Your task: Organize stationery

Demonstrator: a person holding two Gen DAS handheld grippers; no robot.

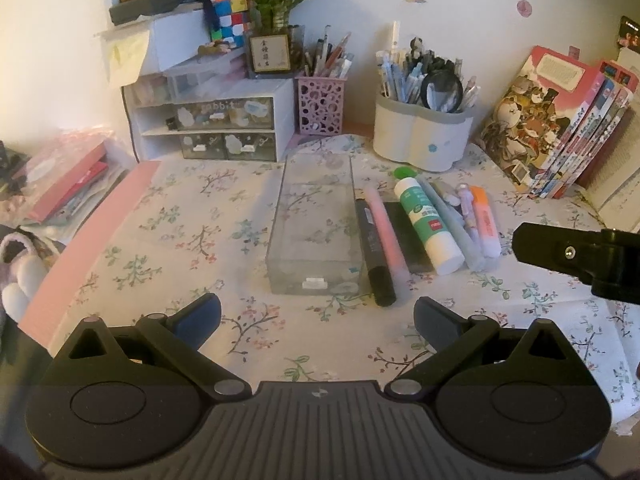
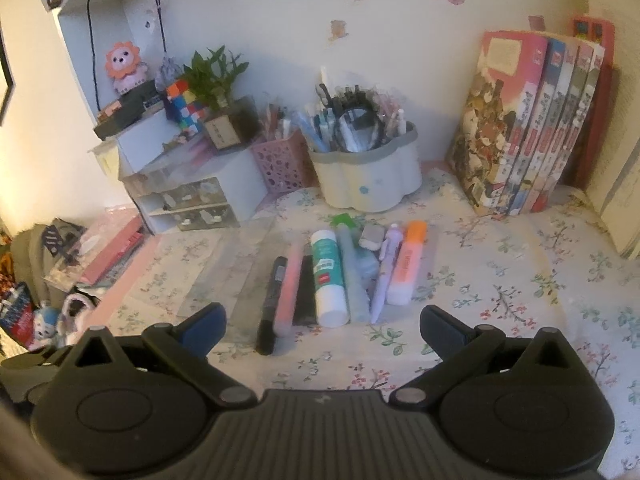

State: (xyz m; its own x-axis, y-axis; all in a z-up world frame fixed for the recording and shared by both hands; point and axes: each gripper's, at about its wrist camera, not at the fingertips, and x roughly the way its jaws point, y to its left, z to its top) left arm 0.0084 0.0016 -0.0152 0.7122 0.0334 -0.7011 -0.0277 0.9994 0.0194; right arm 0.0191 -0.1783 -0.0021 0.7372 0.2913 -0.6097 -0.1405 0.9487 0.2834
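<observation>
A clear plastic box (image 1: pixel 316 232) lies empty in the middle of the floral tablecloth. Right of it is a row of stationery: a black marker (image 1: pixel 376 256), a pink pen (image 1: pixel 386 236), a white glue stick with a green label (image 1: pixel 426 226), a grey-blue pen (image 1: pixel 456 224), a lilac pen (image 1: pixel 466 208) and an orange highlighter (image 1: pixel 486 222). The right wrist view shows the same row: glue stick (image 2: pixel 328 278), orange highlighter (image 2: pixel 406 266), lilac pen (image 2: pixel 384 276). My left gripper (image 1: pixel 316 322) is open, just short of the box. My right gripper (image 2: pixel 322 330) is open, just short of the row.
A white pen holder (image 1: pixel 420 136) and a pink mesh cup (image 1: pixel 320 106) stand at the back. A small drawer unit (image 1: pixel 212 128) with a plant on it is at the back left. Books (image 1: pixel 560 128) lean at the right. The pink table edge (image 1: pixel 88 248) runs along the left.
</observation>
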